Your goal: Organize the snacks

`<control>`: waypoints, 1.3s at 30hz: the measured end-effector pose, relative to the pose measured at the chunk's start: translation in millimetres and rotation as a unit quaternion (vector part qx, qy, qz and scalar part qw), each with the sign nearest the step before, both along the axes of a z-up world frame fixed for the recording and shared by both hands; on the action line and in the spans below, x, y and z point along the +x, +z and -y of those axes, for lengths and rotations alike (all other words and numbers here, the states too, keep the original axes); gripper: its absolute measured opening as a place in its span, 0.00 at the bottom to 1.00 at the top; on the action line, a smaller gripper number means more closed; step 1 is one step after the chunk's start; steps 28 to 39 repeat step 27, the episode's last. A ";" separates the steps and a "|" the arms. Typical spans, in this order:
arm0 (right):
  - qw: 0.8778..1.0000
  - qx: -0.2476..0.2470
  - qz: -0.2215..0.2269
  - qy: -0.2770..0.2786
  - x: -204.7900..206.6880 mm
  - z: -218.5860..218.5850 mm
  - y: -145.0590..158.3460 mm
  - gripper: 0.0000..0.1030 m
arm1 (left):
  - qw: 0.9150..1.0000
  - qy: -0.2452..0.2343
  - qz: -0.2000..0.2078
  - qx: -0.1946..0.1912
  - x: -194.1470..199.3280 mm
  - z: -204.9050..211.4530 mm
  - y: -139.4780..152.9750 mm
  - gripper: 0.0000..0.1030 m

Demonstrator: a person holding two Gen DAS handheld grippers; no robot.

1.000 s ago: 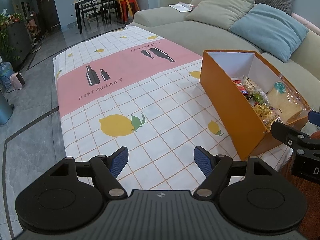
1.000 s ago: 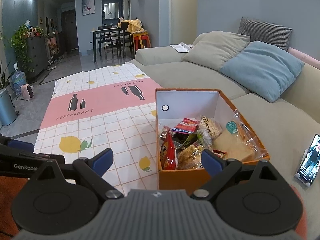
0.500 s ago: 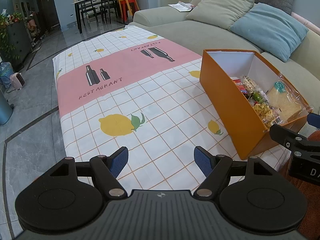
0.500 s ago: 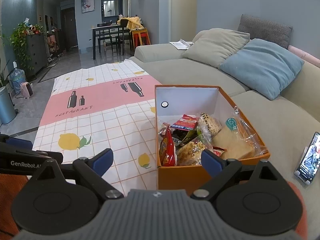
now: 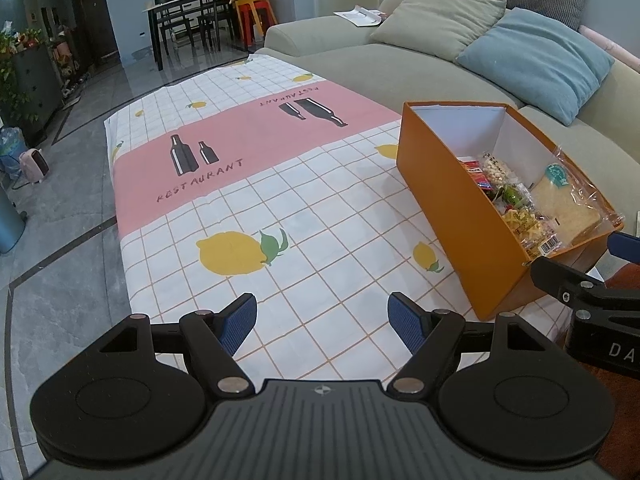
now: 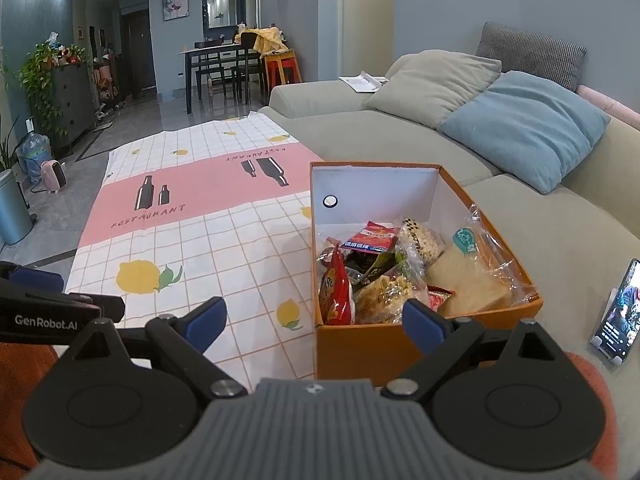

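An orange cardboard box (image 6: 352, 344) with a white inside stands at the near right corner of the table, beside the sofa. Several snacks fill its near half: a red packet (image 6: 335, 294), bagged sliced bread (image 6: 472, 280), a bag of puffed balls (image 6: 420, 240) and a red-and-blue packet (image 6: 372, 237). The same box (image 5: 452, 208) shows at the right in the left wrist view. My right gripper (image 6: 316, 320) hovers open just in front of the box's near wall, holding nothing. Out over the bare cloth left of the box, my left gripper (image 5: 322, 320) is open and empty.
A lemon-print and pink tablecloth (image 5: 224, 184) covers the low table. A grey-green sofa (image 6: 360, 128) with beige and blue cushions runs along the right. A phone (image 6: 618, 312) stands propped on the sofa seat. Grey floor (image 5: 48, 240) lies to the left.
The right gripper has risen and drawn slightly nearer the box, which now sits lower in its view. The left gripper has barely moved. Both stay open.
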State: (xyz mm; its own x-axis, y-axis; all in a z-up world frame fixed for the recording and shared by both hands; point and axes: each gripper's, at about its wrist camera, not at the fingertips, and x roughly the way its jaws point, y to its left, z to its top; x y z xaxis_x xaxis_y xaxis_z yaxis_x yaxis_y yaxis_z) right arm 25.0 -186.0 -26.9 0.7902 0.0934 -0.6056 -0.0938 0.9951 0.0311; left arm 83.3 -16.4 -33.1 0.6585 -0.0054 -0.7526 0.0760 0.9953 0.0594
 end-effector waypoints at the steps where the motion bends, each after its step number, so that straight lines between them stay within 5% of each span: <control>1: 1.000 0.000 0.000 0.000 0.3 -0.1 0.0 0.90 | 1.000 0.000 0.000 0.001 0.0 0.0 -0.1 0.85; 39: 1.000 -0.007 -0.004 0.009 0.7 -3.9 -0.6 0.90 | 1.000 0.009 0.012 -0.001 -2.1 -5.0 4.6 0.85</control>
